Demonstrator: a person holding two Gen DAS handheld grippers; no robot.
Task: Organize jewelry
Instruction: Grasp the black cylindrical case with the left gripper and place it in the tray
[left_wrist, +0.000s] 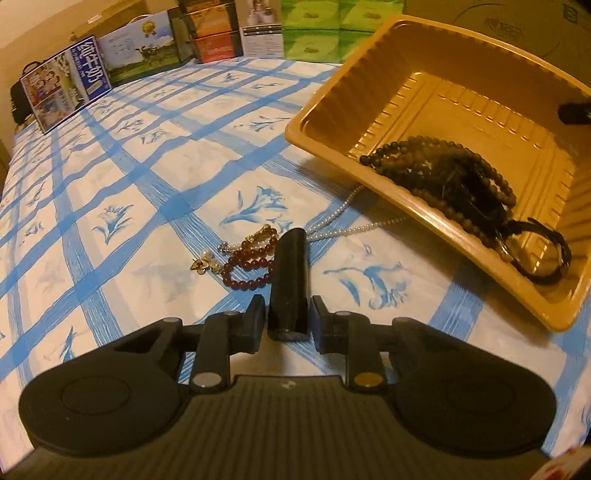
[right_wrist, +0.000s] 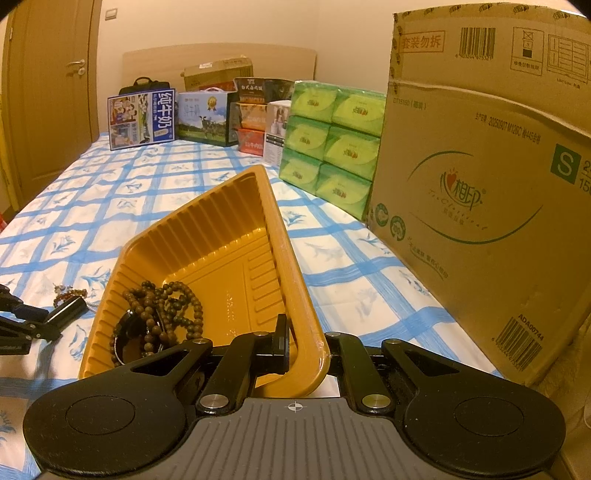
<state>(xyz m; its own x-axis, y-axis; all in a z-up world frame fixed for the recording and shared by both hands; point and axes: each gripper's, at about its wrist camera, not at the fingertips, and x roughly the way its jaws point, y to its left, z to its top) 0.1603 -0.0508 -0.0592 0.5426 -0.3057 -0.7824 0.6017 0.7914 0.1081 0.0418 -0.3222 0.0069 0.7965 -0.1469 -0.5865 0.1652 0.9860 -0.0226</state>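
Observation:
My left gripper (left_wrist: 287, 319) is shut on a black cylinder (left_wrist: 290, 266) that lies on the blue checked cloth. Just beyond it lie a dark red bead bracelet (left_wrist: 251, 263), a small gold ornament (left_wrist: 203, 263) and a pearl necklace (left_wrist: 351, 226) whose far end runs under the tray. The orange plastic tray (left_wrist: 325, 114) is tilted, with brown bead strings (left_wrist: 443, 173) and a black band (left_wrist: 546, 258) slid into its low corner. My right gripper (right_wrist: 306, 350) is shut on the tray (right_wrist: 207, 221) at its near wall, one finger inside and one outside.
Milk cartons and gift boxes (right_wrist: 147, 118) line the far edge of the bed. Stacked green tissue packs (right_wrist: 332, 147) and a large cardboard box (right_wrist: 480, 206) stand close on the right of the tray. A wooden door (right_wrist: 55, 92) is at the left.

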